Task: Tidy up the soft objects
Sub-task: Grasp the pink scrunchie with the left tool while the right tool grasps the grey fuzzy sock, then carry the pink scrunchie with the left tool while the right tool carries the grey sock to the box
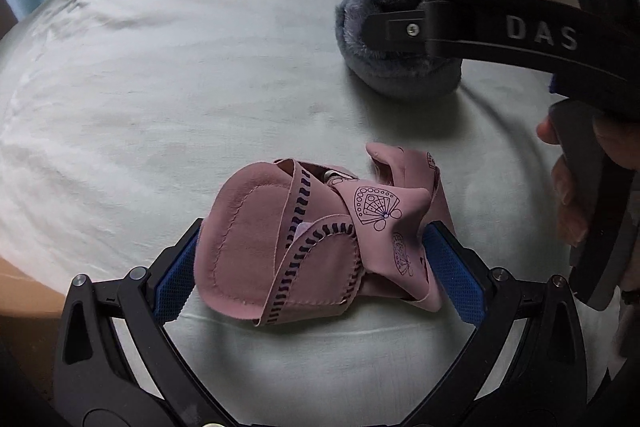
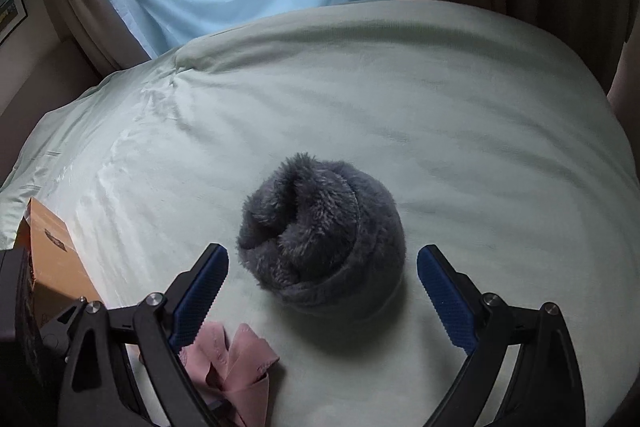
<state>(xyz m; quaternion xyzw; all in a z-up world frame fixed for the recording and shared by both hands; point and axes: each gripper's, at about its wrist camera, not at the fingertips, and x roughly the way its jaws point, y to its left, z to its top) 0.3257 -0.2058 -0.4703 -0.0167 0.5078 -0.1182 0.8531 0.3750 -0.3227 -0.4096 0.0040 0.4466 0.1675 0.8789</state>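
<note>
left wrist view shows the left gripper (image 1: pixel 316 259) with jaws clamped on the crumpled pink cloth (image 1: pixel 316 239) on the bed (image 1: pixel 160 87); the right gripper (image 2: pixel 322 291) brackets the grey fuzzy sock bundle (image 2: pixel 320 239), jaws apart. neither looks put away yet.

Left gripper (image 1: pixel 316 259) jaws clamped; right gripper (image 2: pixel 322 291) jaws spread.

Left hand-held gripper (image 1: pixel 316 259): black linkage arms, silver screws, blue ribbed pads (image 1: pixel 176 275); right (image 2: pixel 322 287) alike.
</note>
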